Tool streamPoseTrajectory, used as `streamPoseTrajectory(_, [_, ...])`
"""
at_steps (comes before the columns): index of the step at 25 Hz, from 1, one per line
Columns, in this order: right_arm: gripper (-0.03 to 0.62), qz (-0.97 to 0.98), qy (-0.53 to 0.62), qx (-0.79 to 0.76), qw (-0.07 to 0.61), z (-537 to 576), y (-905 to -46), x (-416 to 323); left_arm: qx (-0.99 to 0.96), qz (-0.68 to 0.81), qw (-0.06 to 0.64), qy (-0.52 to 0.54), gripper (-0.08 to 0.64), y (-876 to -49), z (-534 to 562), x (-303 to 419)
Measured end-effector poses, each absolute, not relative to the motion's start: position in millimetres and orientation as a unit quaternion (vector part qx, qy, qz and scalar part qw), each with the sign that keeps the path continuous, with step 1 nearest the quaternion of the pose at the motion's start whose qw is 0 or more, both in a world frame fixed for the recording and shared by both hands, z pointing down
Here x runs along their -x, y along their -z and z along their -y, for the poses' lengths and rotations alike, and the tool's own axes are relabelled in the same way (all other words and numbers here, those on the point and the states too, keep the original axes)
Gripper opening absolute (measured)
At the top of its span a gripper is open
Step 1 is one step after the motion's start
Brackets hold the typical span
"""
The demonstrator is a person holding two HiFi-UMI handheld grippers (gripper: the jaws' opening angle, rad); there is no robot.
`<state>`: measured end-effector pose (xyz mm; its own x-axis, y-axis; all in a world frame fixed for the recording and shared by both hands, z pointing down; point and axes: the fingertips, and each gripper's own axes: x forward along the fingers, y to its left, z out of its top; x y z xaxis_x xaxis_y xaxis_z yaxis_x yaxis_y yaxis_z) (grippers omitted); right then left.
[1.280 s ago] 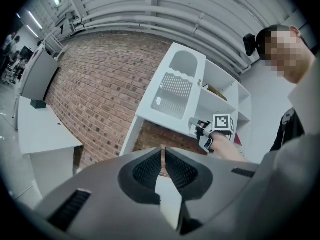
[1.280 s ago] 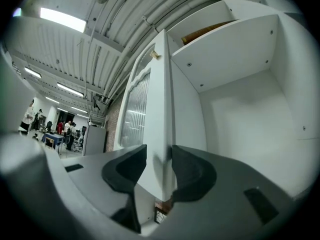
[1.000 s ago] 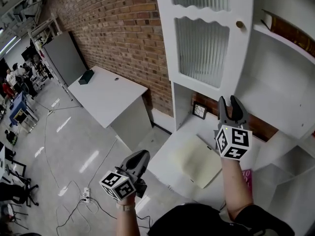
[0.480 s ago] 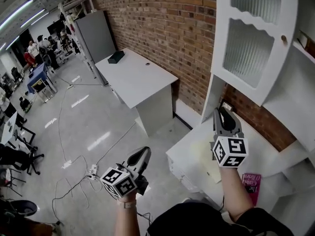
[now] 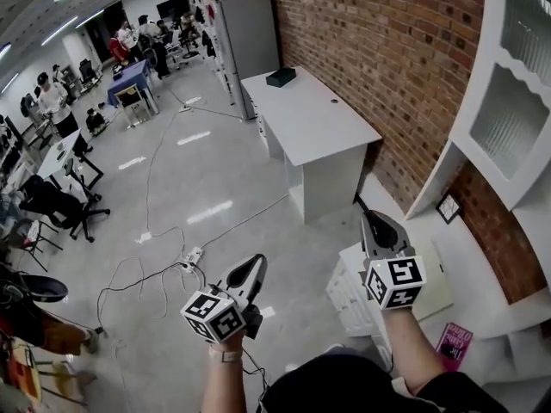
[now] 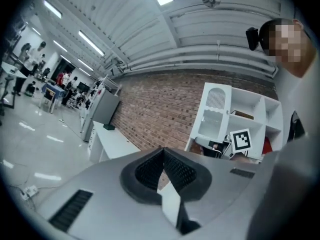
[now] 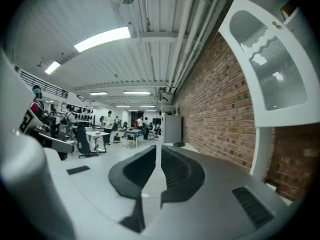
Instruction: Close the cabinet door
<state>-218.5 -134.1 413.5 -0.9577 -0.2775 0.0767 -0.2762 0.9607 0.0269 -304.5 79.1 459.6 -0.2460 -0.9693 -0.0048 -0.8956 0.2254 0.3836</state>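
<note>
The white cabinet door [image 5: 516, 101] with ribbed glass panes stands swung out at the right edge of the head view, beside the brick wall. My right gripper [image 5: 372, 218] is shut and empty, level, over the corner of the cabinet's lower shelf [image 5: 482, 256], well left of the door. My left gripper [image 5: 252, 269] is shut and empty too, out over the floor. In the right gripper view the door [image 7: 272, 79] hangs at the upper right, past the shut right gripper [image 7: 159, 149]. In the left gripper view the cabinet door [image 6: 215, 109] shows far beyond the shut left gripper [image 6: 163, 151].
A white table [image 5: 314, 123] with a black box [image 5: 281, 77] stands against the brick wall, a grey cabinet [image 5: 245, 33] behind it. Cables and a power strip [image 5: 191, 256] lie on the floor. A pink book [image 5: 454, 342] and a small framed picture [image 5: 448, 206] sit in the cabinet. People and desks fill the far left.
The head view has swung left, away from the cabinet. Both grippers have moved left with it, off the cabinet front. The right gripper's jaws, open a second ago, have shut.
</note>
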Motion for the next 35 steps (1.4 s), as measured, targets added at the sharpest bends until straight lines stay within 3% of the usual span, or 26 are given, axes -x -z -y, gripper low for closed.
streamPoseTrajectory(8, [0.041, 0.996, 0.006, 0.031, 0.078, -13.1, -460.0, 273.3, -0.520, 0.836, 0.112, 0.134, 0.010, -485.4, -187.4, 311.2])
streamPoseTrajectory(19, [0.041, 0.971, 0.008, 0.217, 0.099, -174.5, -508.8, 283.6, -0.423, 0.891, 0.091, 0.135, 0.010, -511.4, -311.0, 288.7])
streamPoseTrajectory(35, [0.041, 0.939, 0.023, 0.325, 0.108, -274.9, -539.0, 259.9, -0.351, 0.931, 0.078, 0.065, 0.011, -531.1, -378.2, 257.4])
